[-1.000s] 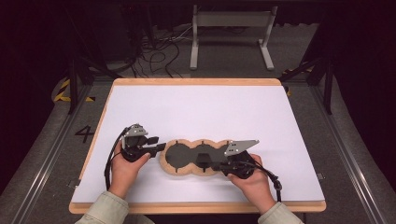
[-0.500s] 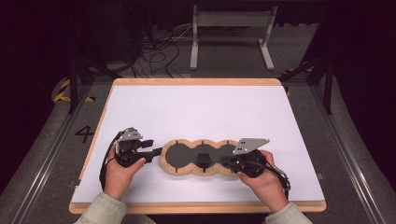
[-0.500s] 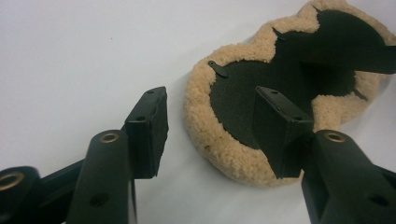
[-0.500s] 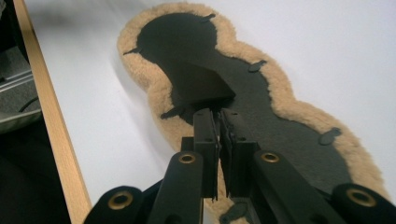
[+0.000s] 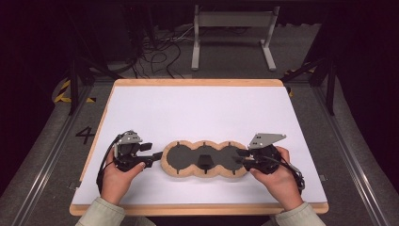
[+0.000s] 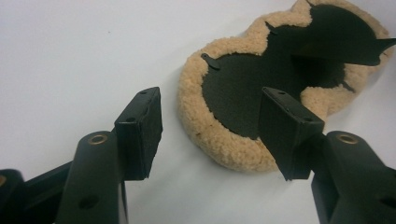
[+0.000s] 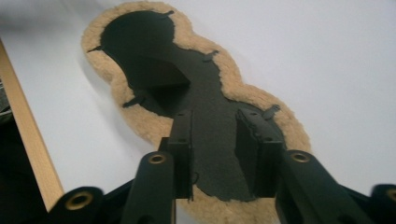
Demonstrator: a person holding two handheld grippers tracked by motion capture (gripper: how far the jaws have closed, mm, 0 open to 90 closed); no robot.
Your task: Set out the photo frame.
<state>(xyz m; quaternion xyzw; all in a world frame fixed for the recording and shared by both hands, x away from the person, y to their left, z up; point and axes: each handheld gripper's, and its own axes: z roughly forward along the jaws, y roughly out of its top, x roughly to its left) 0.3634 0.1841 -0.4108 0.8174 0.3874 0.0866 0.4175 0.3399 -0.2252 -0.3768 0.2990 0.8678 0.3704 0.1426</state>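
With both tongs spread and just opening, the left tongs (image 5: pixel 153 157) and right tongs (image 5: pixel 241 157) pinch nothing, yet the fleece pad (image 5: pixel 205 158) on the near desk (image 5: pixel 197 113) may snag and shift.

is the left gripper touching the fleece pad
Apart: in the left gripper view the left gripper has open fingers, with white table showing between them and the fleece pad.

Three-lobed fleece-edged black pad (image 5: pixel 205 158), flat, near table's front edge
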